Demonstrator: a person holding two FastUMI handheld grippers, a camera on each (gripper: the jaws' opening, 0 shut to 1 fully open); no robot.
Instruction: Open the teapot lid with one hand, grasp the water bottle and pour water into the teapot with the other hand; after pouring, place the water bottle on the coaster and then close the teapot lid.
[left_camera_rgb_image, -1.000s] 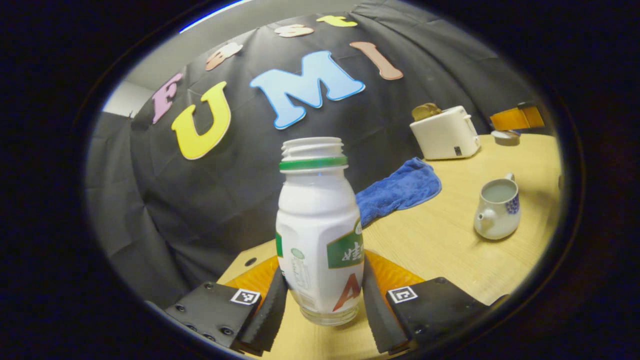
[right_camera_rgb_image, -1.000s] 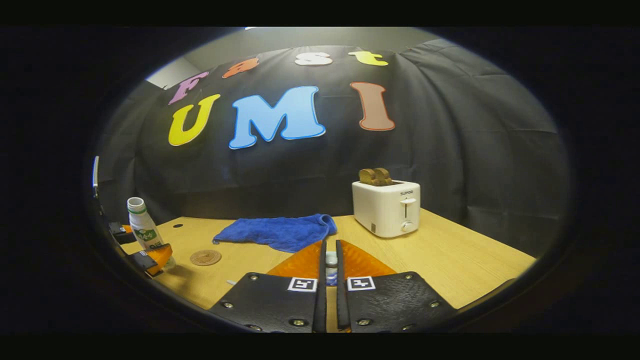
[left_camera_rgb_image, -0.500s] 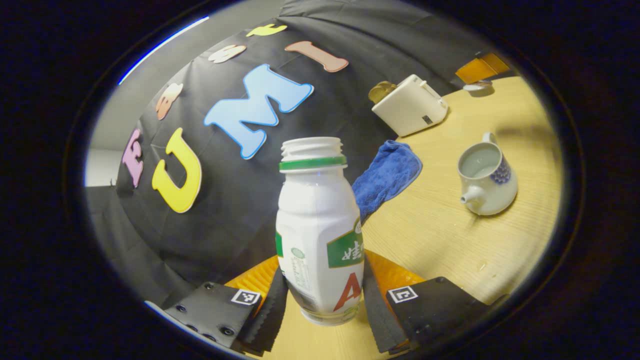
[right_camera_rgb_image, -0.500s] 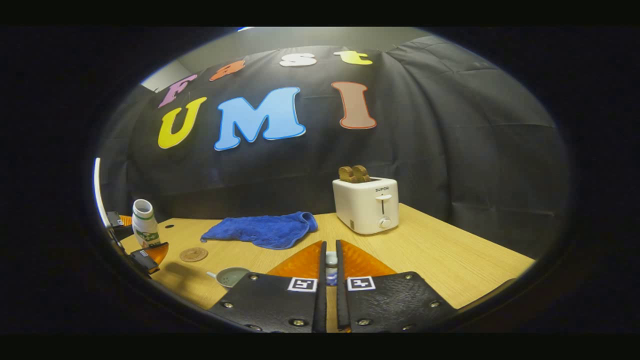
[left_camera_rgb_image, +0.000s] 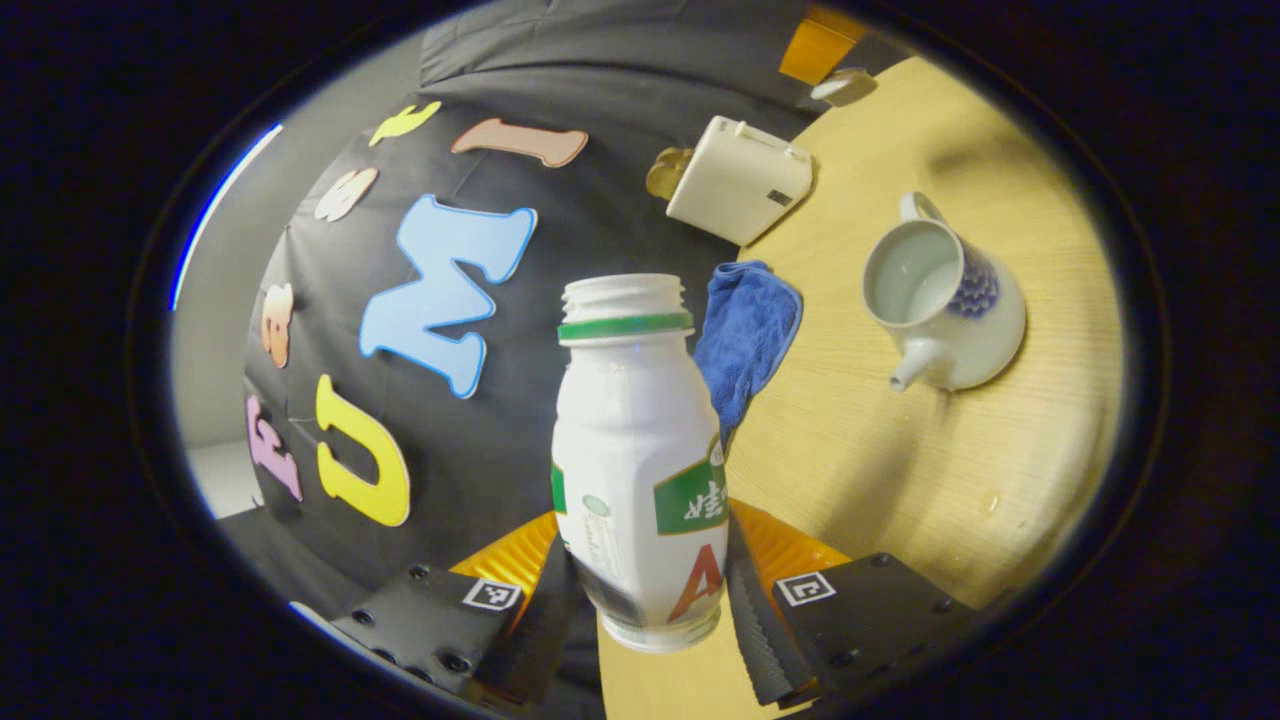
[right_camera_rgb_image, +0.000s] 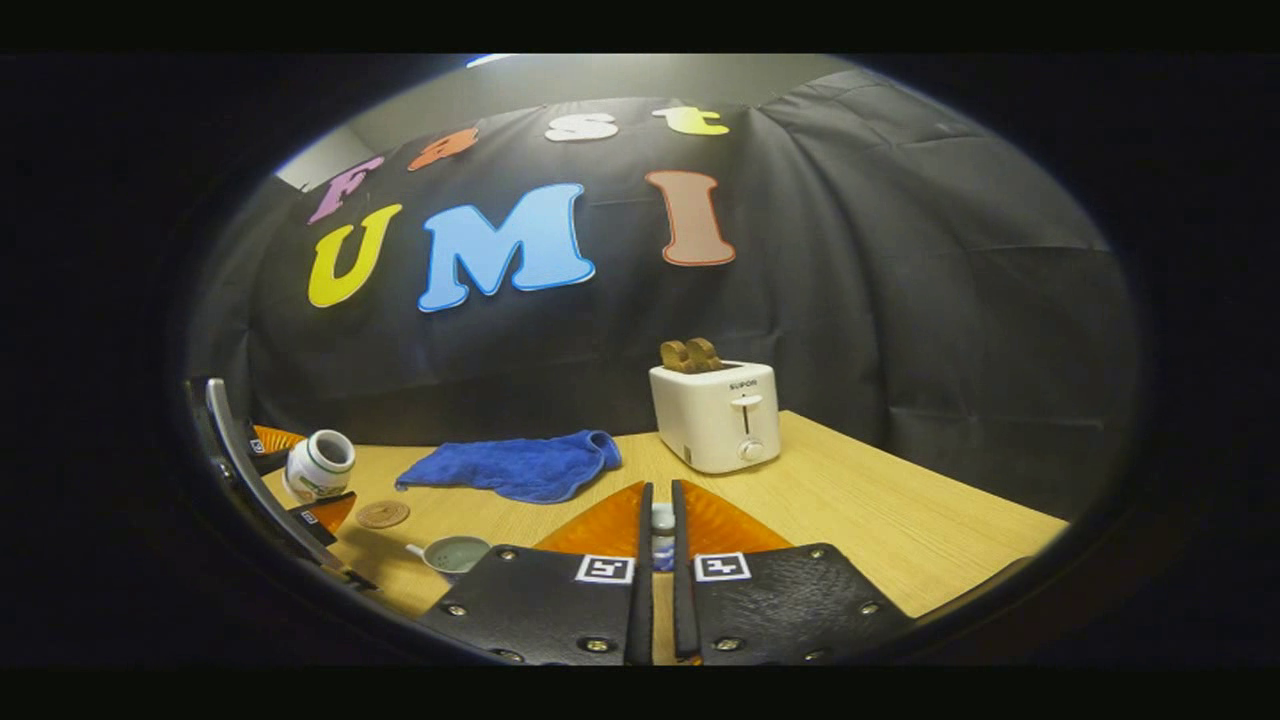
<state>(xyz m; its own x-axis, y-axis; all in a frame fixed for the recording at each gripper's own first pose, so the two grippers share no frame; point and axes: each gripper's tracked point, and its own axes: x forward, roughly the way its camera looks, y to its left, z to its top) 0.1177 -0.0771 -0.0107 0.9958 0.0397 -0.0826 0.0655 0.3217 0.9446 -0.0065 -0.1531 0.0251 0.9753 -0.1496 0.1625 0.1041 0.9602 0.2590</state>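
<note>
Your left gripper (left_camera_rgb_image: 648, 590) clamps the uncapped water bottle (left_camera_rgb_image: 636, 460) between both fingers, tilted above the table (left_camera_rgb_image: 900, 470), its mouth left of the open teapot (left_camera_rgb_image: 945, 305); in the right gripper view the coaster (right_camera_rgb_image: 383, 514) lies near it, while your right gripper (right_camera_rgb_image: 661, 530) pinches the teapot lid (right_camera_rgb_image: 662, 520), jaws narrow

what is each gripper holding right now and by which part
The left gripper clamps the water bottle by its lower body. The right gripper pinches the teapot lid by its knob.
</note>
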